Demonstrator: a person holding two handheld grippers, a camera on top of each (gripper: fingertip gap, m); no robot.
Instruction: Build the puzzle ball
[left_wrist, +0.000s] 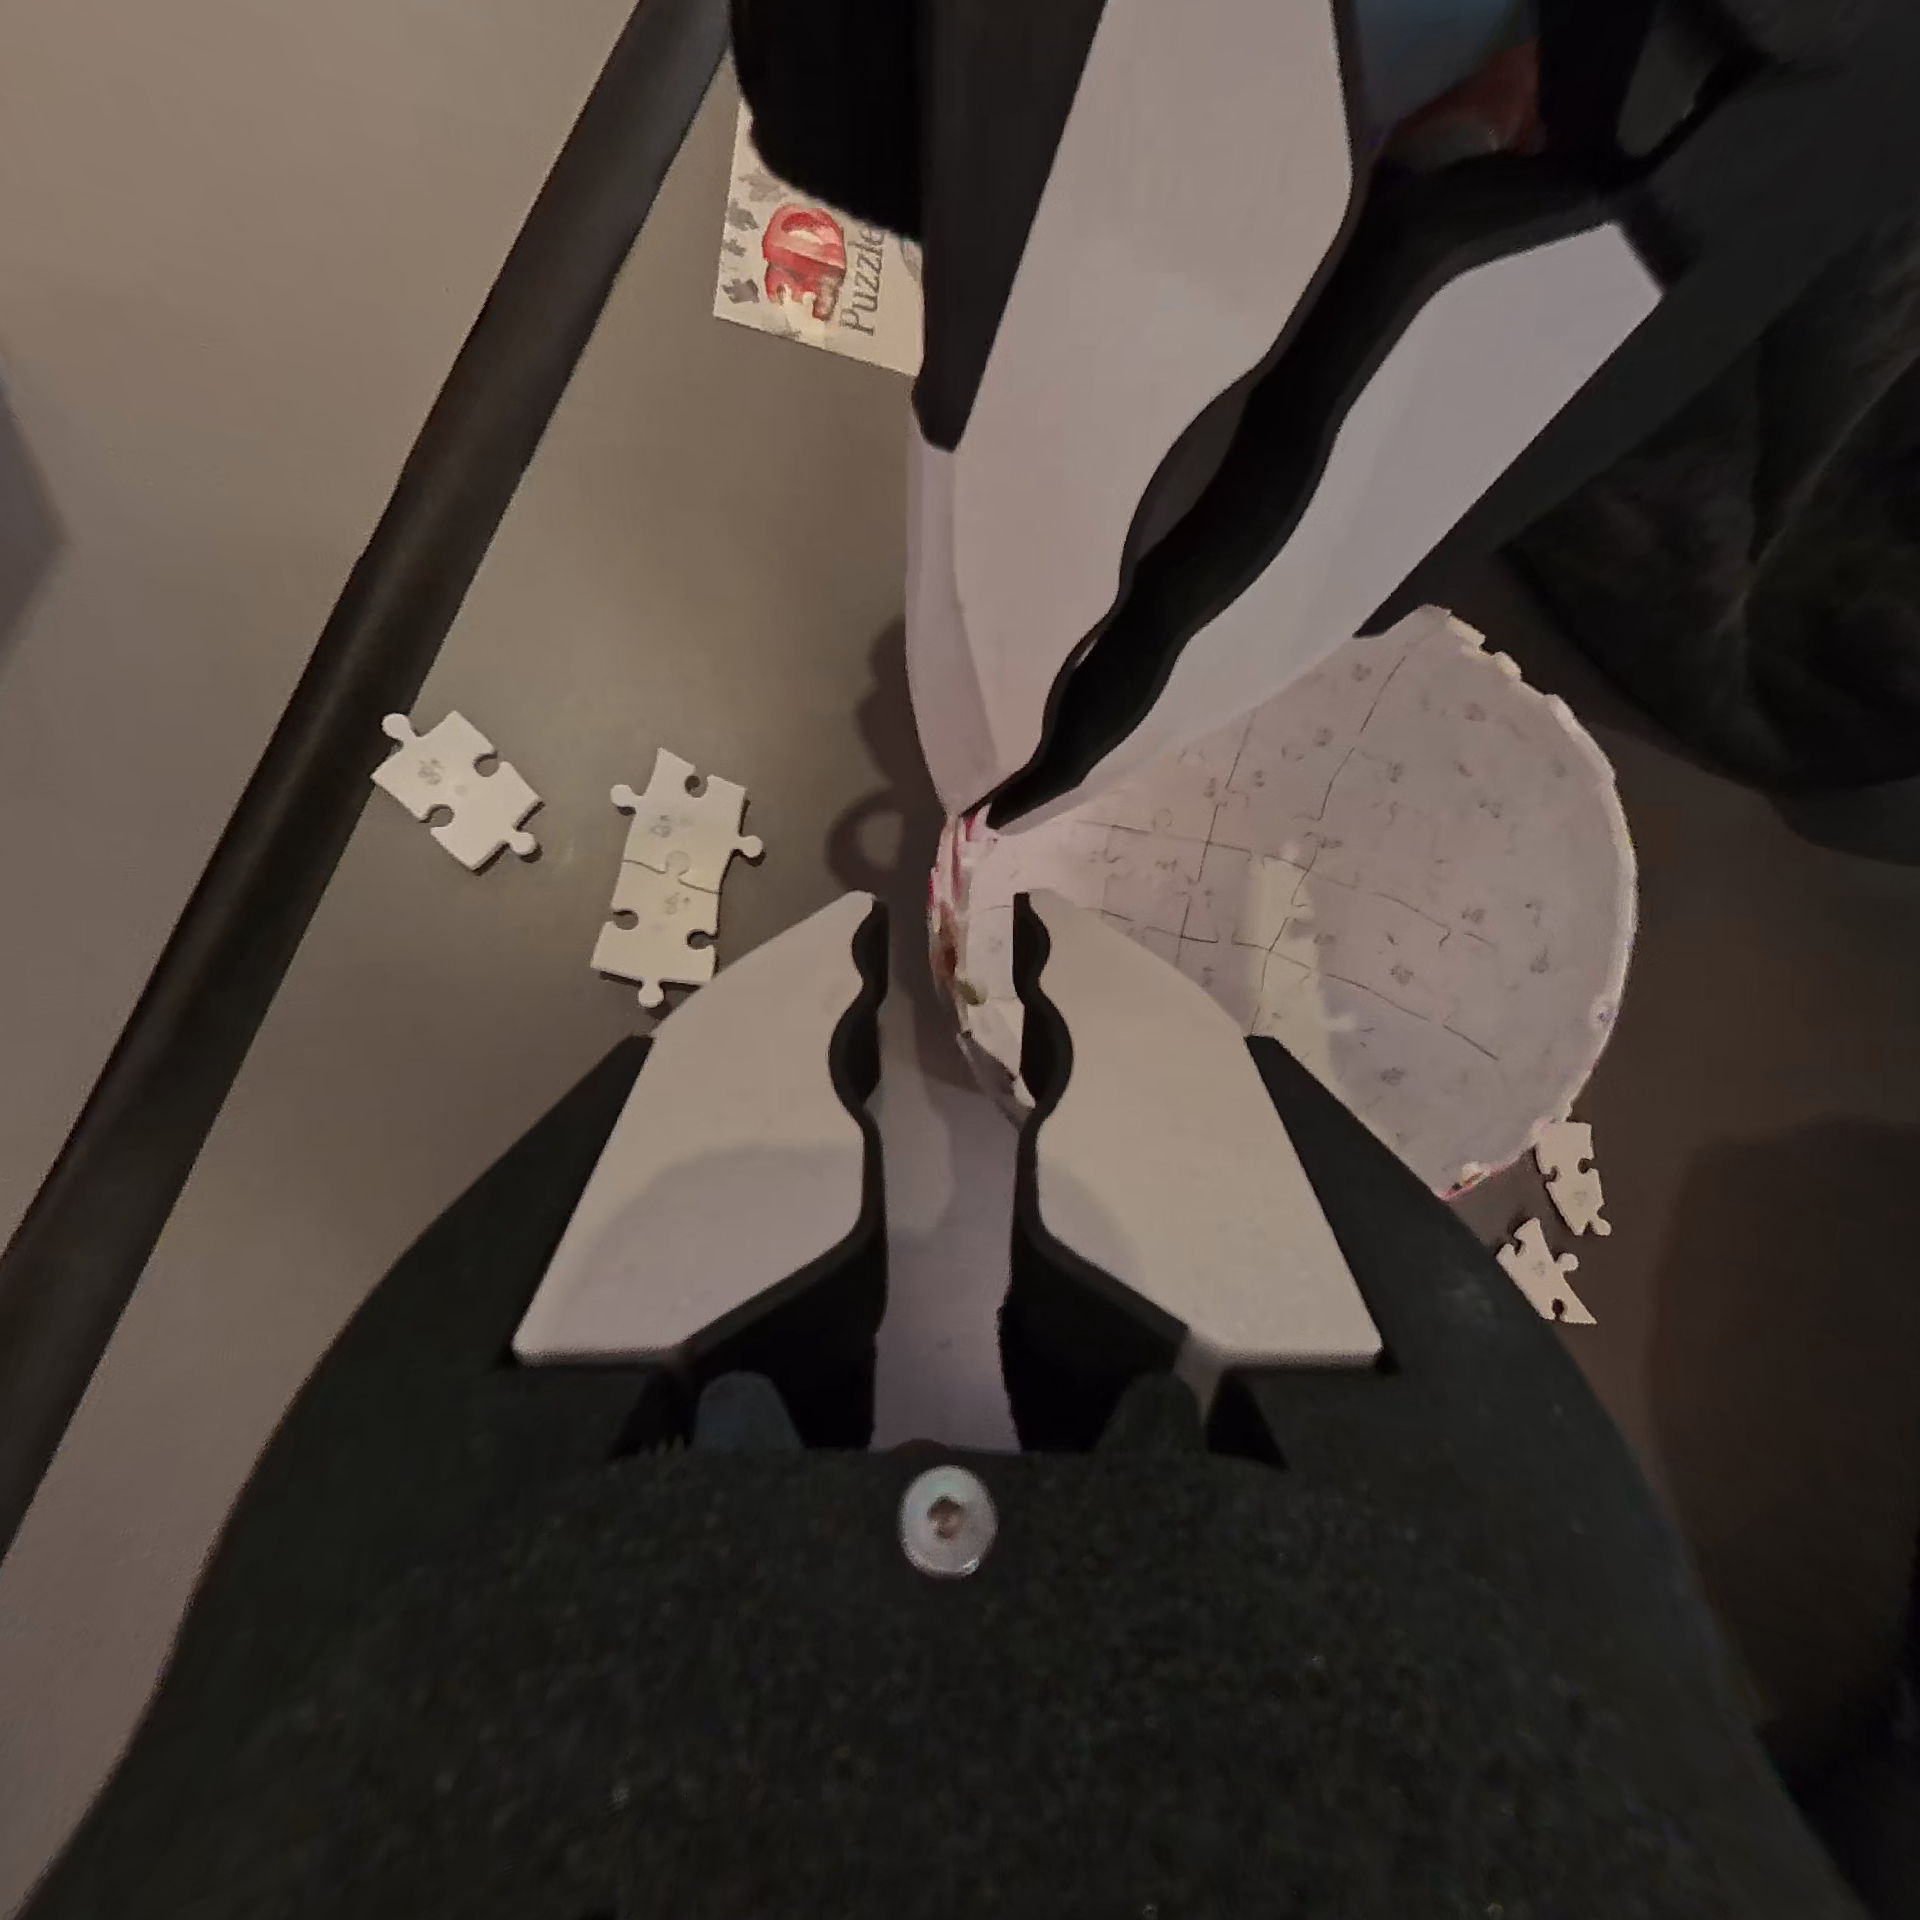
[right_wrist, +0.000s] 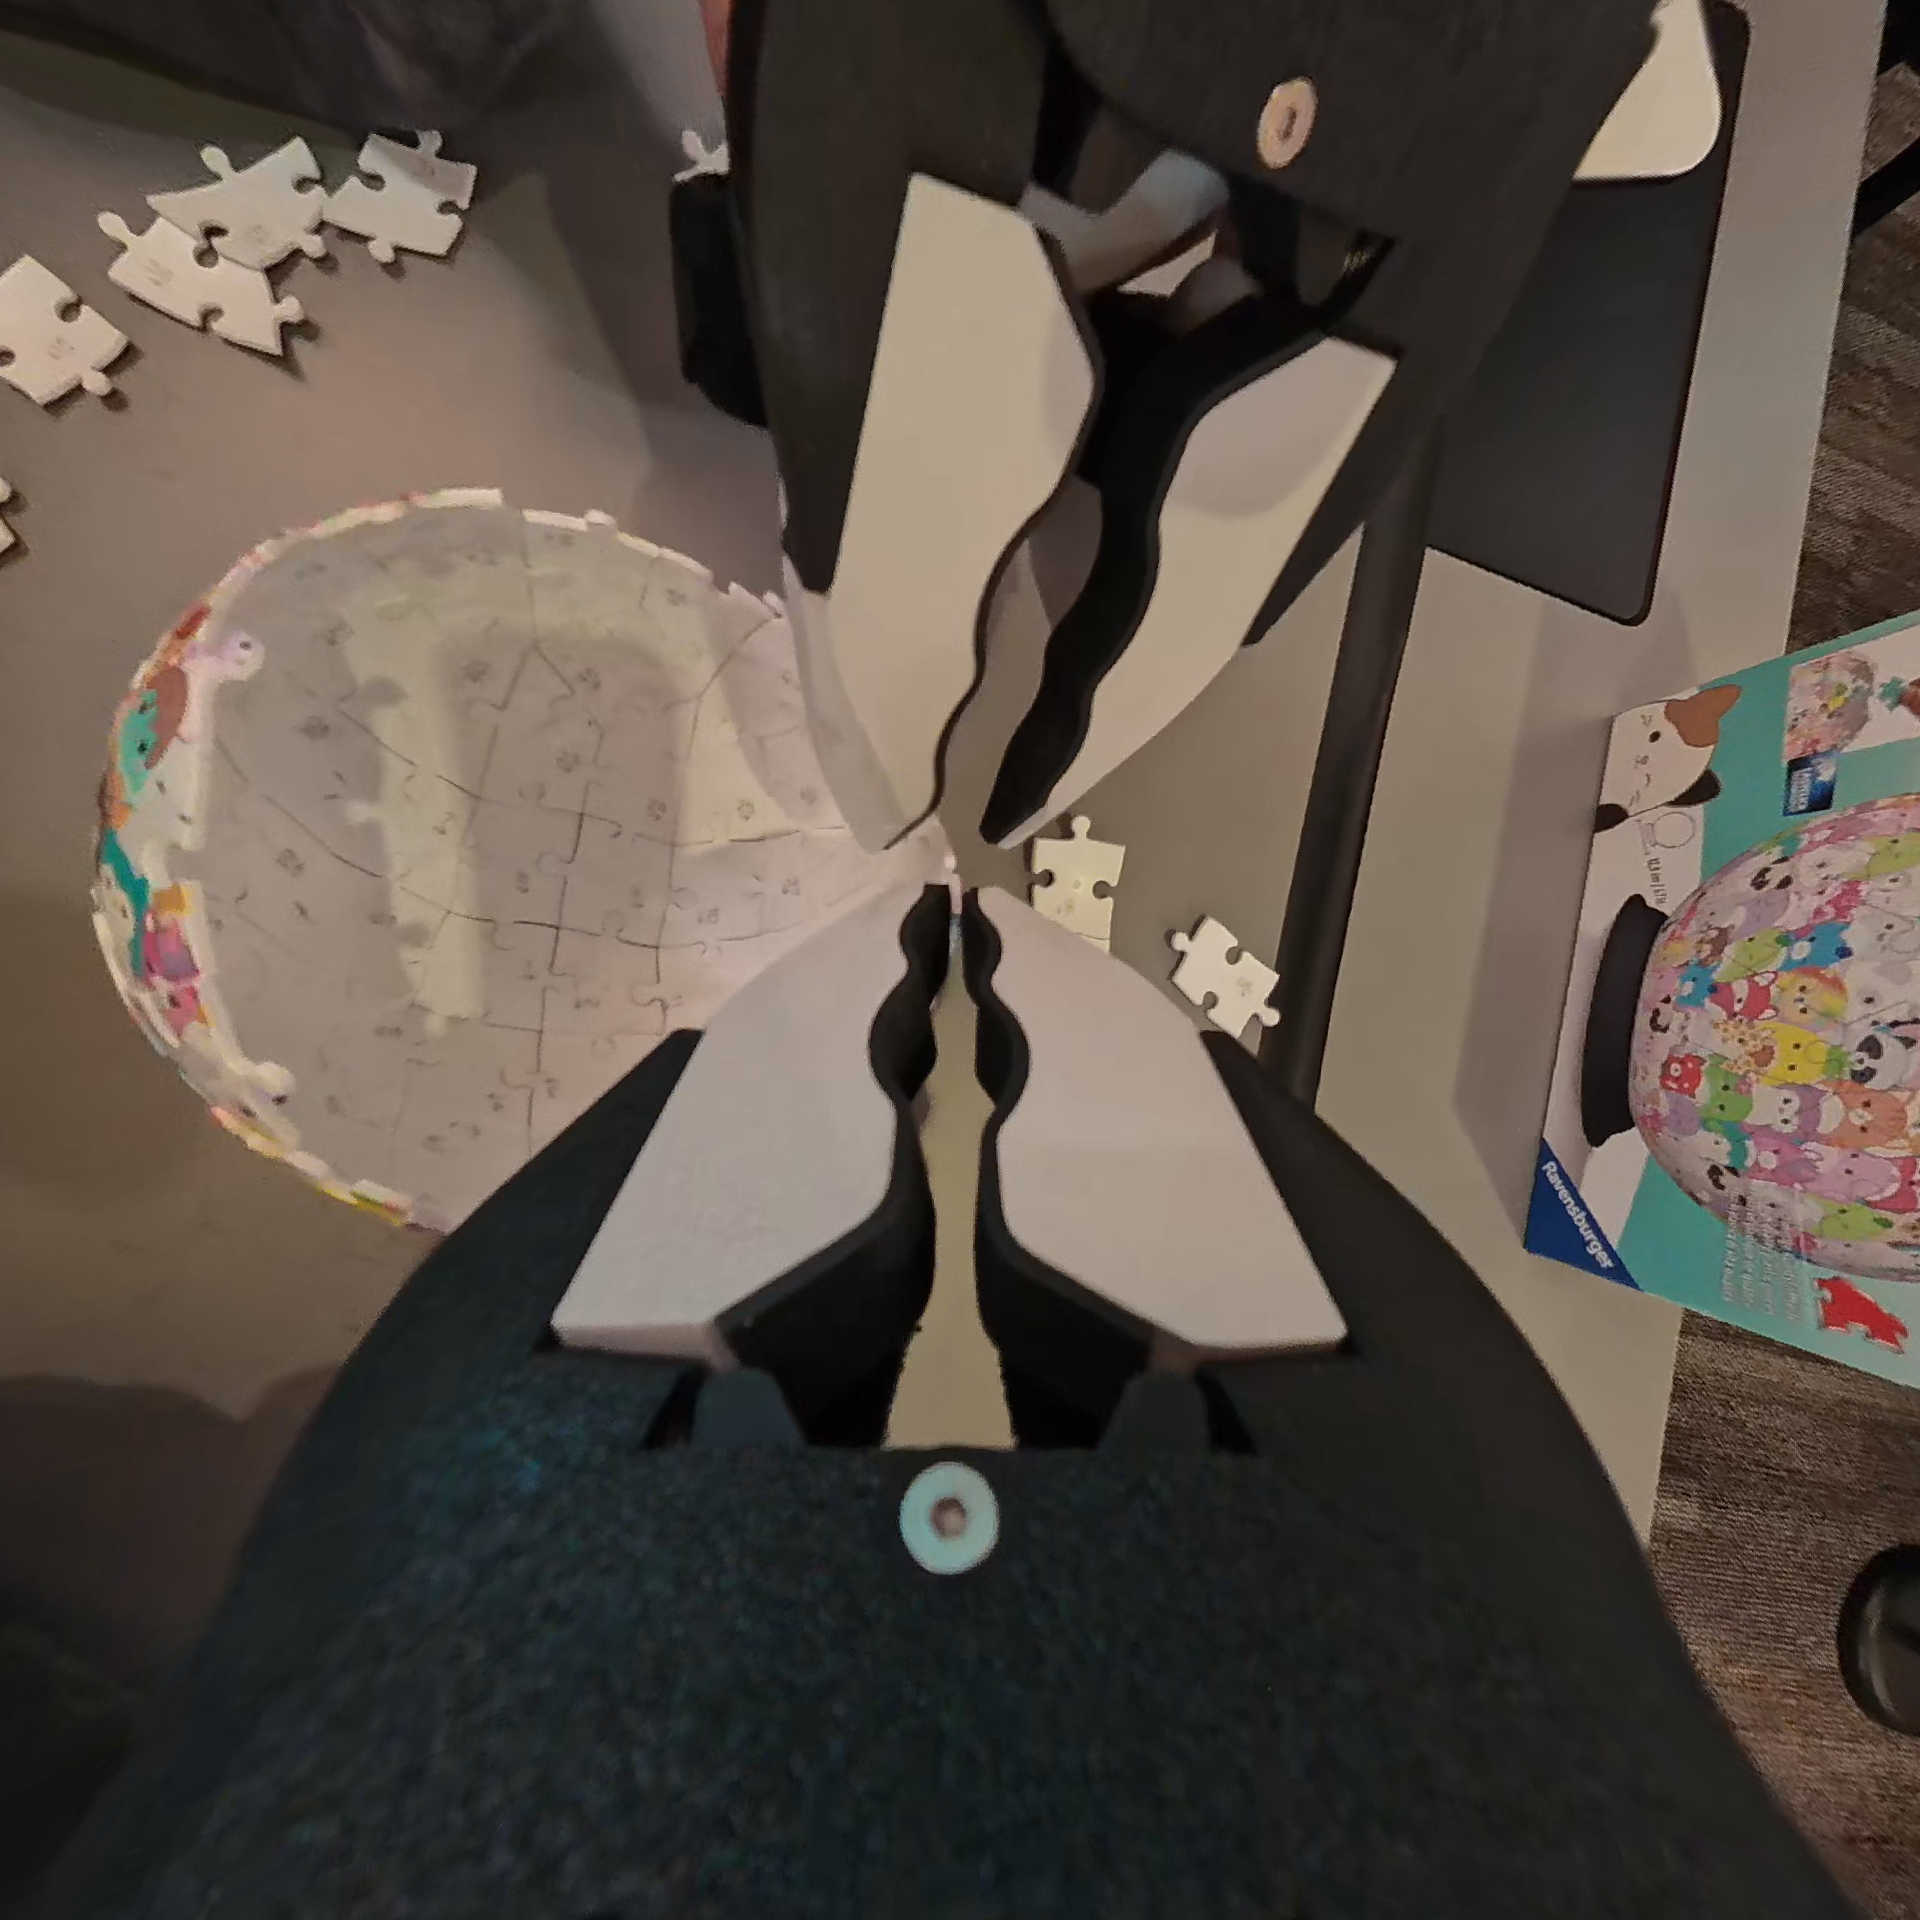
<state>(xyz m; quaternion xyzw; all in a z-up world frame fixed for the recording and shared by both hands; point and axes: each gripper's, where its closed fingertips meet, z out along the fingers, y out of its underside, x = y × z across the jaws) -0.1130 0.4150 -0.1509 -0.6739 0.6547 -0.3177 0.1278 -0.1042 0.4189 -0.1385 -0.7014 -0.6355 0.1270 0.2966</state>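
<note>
Both grippers, left (left_wrist: 951, 914) and right (right_wrist: 956, 904), have fingers clamped on the half-built puzzle ball's (right_wrist: 436, 862) rim at 9 o'clock on the table (left_wrist: 644, 582); advise steady, even pressure.

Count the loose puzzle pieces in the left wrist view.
5. One piece by the dark strip, a joined pair beside it, two pieces at the lower right of the ball. More may be hidden.
</note>
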